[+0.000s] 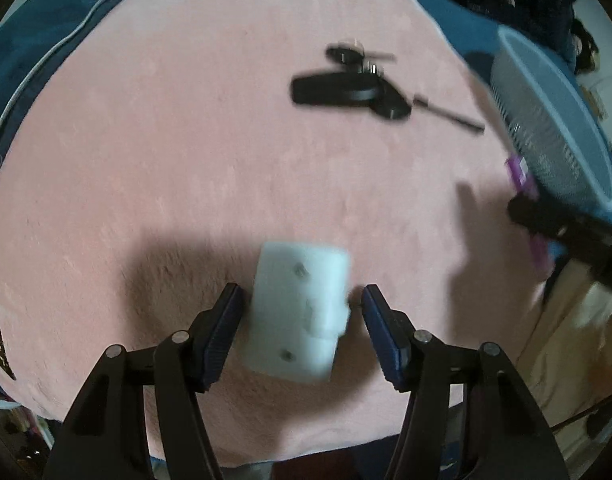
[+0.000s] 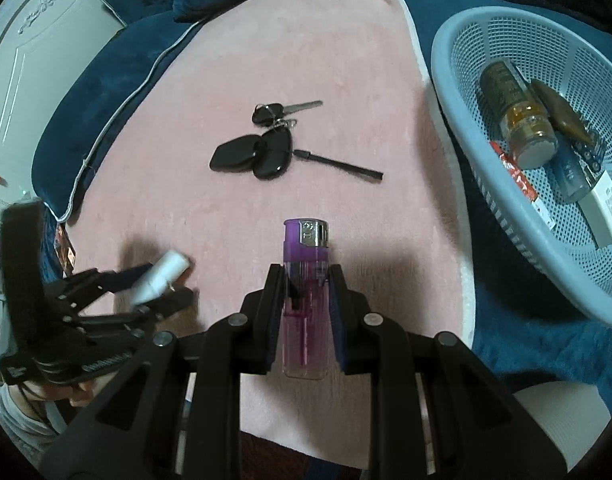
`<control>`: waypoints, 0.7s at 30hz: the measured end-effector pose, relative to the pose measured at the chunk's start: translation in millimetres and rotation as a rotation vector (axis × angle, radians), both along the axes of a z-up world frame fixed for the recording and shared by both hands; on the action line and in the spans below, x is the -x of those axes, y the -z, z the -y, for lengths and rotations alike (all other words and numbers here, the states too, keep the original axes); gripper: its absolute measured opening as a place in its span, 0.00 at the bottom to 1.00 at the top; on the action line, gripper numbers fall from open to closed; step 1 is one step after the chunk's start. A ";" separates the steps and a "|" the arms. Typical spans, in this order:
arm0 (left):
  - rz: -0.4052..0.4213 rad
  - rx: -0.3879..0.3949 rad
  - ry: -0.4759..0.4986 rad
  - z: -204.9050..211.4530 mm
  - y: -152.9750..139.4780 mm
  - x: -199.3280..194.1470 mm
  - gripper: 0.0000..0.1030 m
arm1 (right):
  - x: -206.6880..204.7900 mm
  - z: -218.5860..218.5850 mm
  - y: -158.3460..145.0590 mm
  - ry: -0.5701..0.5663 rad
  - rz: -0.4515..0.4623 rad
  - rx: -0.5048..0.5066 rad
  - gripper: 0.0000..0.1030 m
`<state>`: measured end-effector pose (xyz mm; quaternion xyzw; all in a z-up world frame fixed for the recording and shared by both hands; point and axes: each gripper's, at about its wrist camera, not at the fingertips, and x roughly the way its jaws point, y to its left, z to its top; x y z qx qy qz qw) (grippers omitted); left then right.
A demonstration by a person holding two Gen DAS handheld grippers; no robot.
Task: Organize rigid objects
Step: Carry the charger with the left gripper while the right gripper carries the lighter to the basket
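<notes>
My right gripper [image 2: 305, 280] clamps a purple lighter [image 2: 306, 300] upright above the pink blanket [image 2: 346, 80]. My left gripper [image 1: 302, 312] has a white block [image 1: 302, 312] between its jaws, though blur hides whether the pads press it. The keys [image 2: 266, 144] lie on the blanket, near the blue basket [image 2: 458, 80].

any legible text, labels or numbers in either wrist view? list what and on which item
None reads cleanly.
Brown jar in the blue basket: label print too small.
White box: code-like print, illegible.
Red-and-white packet: markings blurred.
Purple lighter: embossed metal cap, unreadable.
White block: no text.
</notes>
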<state>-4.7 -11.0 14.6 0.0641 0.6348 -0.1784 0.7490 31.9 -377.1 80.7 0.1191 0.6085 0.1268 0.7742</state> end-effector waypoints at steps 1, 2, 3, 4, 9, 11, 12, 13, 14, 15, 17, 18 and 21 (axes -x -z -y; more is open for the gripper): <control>0.003 -0.002 0.006 -0.1 1.6 1.3 0.60 | 0.8 0.3 0.3 0.000 -0.002 0.000 0.22; 0.003 0.001 0.009 -0.8 2.7 1.9 0.61 | 2.0 1.1 0.3 -0.001 -0.003 0.002 0.22; -0.002 0.011 0.010 -1.9 3.8 1.8 0.62 | 2.3 1.4 0.9 0.000 -0.006 0.003 0.22; -0.015 0.037 0.016 -4.3 5.0 1.1 0.66 | 2.7 2.2 1.0 0.002 -0.008 0.004 0.22; -0.044 0.088 0.044 -13.2 6.9 -3.0 0.66 | 3.1 3.2 -0.6 0.001 -0.004 0.006 0.22; -0.050 0.093 0.016 -22.0 8.0 -7.4 0.51 | 3.2 3.3 -0.7 0.001 -0.003 0.007 0.22; -0.054 0.102 0.005 -28.2 6.9 -8.3 0.46 | 3.1 3.3 -0.4 0.003 -0.004 0.007 0.22; -0.055 0.106 -0.007 -31.3 5.2 -9.2 0.45 | 2.9 3.5 0.1 0.002 -0.005 0.006 0.22; -0.053 0.108 -0.015 -33.2 2.4 -9.1 0.45 | 3.0 3.5 0.0 0.002 -0.005 0.004 0.22; -0.046 0.104 -0.020 -33.5 0.4 -9.0 0.45 | 3.4 3.4 -1.0 0.002 -0.002 0.004 0.22; -0.019 0.082 -0.035 -34.4 -7.8 -6.9 0.44 | 3.7 3.6 -3.4 0.001 0.004 0.001 0.22; -0.009 0.076 -0.042 -34.4 -12.1 -6.6 0.44 | 3.9 3.7 -5.0 0.001 0.008 -0.001 0.22; 0.020 0.076 -0.074 -34.7 -24.5 -7.7 0.44 | 3.8 4.3 -10.7 0.003 0.019 -0.007 0.22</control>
